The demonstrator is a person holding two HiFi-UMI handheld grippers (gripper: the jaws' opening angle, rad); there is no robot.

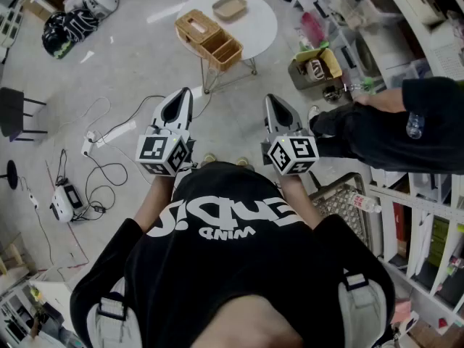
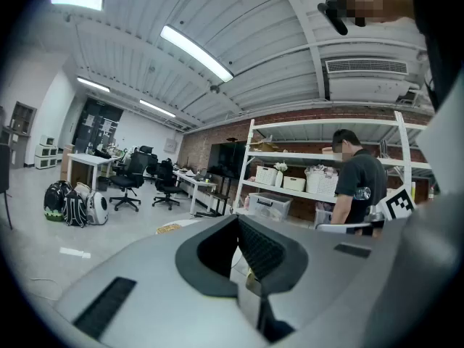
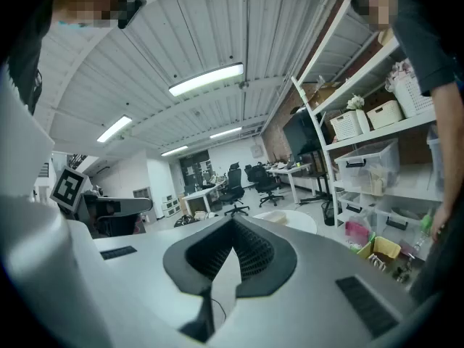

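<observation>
Grey concrete floor (image 1: 130, 64), loose white cable (image 1: 116, 130) left of our left gripper (image 1: 186, 94), trip hazard we reckon. It and our right gripper (image 1: 270, 101) both have ribbed black pads (image 2: 262, 251) pinched together, nothing between. Boxy woven wicker basket (image 1: 208, 38) sits on the round white table (image 1: 257, 27) ahead of both; someone's dark sleeve (image 1: 384, 133) just right could get bumped.

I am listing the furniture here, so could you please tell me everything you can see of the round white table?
The round white table has a smooth, plain white top on thin, metal-looking legs and stands upright on the grey floor. A slatted wooden box with open compartments sits at its near left edge and seems to overhang it slightly. A shallow tan tray lies farther back on the top.
</observation>
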